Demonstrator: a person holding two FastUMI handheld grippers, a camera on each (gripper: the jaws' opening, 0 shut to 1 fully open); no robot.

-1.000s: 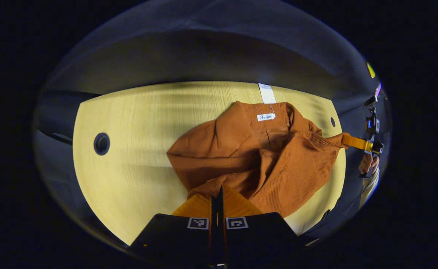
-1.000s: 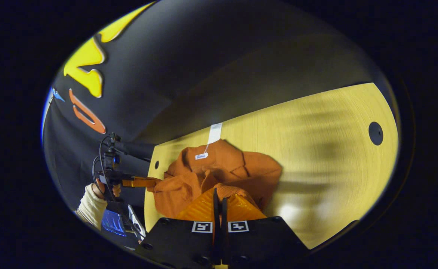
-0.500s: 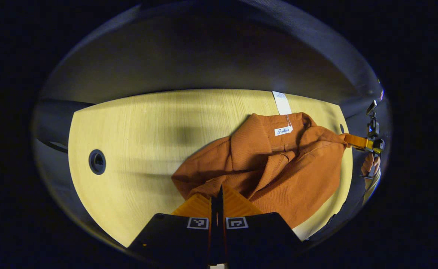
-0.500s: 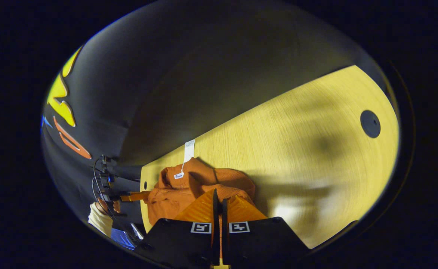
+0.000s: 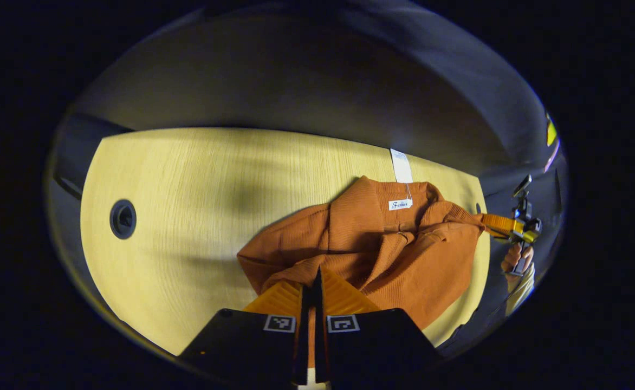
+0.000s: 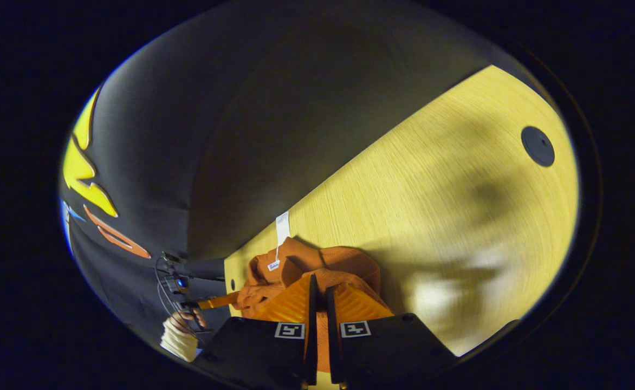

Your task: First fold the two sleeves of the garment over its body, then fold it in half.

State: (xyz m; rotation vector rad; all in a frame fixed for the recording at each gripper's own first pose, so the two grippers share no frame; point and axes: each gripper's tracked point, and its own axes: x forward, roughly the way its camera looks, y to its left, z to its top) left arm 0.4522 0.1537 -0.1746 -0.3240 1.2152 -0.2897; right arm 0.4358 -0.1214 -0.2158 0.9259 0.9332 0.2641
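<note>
Garment (image 5: 382, 254) shifted; both grippers clamped; table (image 5: 187, 179) grommet (image 5: 122, 219) apart.

The left gripper view looks down along its fingers across the wooden table (image 5: 187, 189), close over the garment (image 5: 382, 249). The right gripper view faces the table (image 6: 431, 216) from the garment's (image 6: 317, 268) opposite side. Both share the garment and tabletop.

Ribbed knit garment (image 5: 404, 254); matt wood-grain table (image 5: 187, 179).
</note>
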